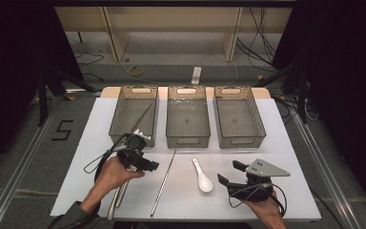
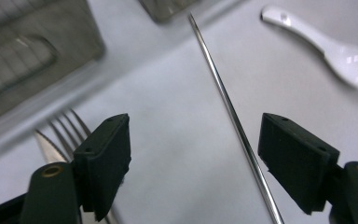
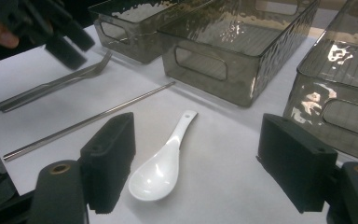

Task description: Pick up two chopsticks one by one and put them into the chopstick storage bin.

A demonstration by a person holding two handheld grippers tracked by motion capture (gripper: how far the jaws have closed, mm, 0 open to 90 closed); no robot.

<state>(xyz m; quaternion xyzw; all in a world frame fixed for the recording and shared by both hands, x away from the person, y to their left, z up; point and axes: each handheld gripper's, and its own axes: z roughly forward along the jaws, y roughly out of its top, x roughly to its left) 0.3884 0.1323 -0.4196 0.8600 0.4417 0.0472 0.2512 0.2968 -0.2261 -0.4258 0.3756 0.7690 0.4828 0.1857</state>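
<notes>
Where the white tabletop [image 1: 276, 143] ends, grey carpeted floor begins, and on its left side a black "5" [image 1: 62, 130] is marked beside a metal rail; beyond the far edge lie a yellow tape roll [image 1: 135, 71], a white power strip [image 1: 196, 75] and loose cables under a pale wooden bench, with black curtains on both sides. Across the back of the table stand three smoky translucent bins: the left bin [image 1: 134, 114] holds a single metal chopstick, the middle bin [image 1: 187, 116] and the right bin [image 1: 238, 116] look bare. No brand or label can be read on any of them. Nearer the person, the left gripper [image 1: 148, 164] hovers with its jaws wide apart and nothing between the pads, over a fork [image 2: 67, 125] and a knife [image 2: 44, 147] lying side by side. Just right of it lies the loose metal chopstick [image 1: 164, 182], lengthwise, in the left gripper view running up between the jaws near the right one. A white ceramic soup spoon [image 1: 203, 177] rests further right, bowl toward the person. Beside it the right gripper [image 1: 231, 172] is held low, jaws spread and empty.
</notes>
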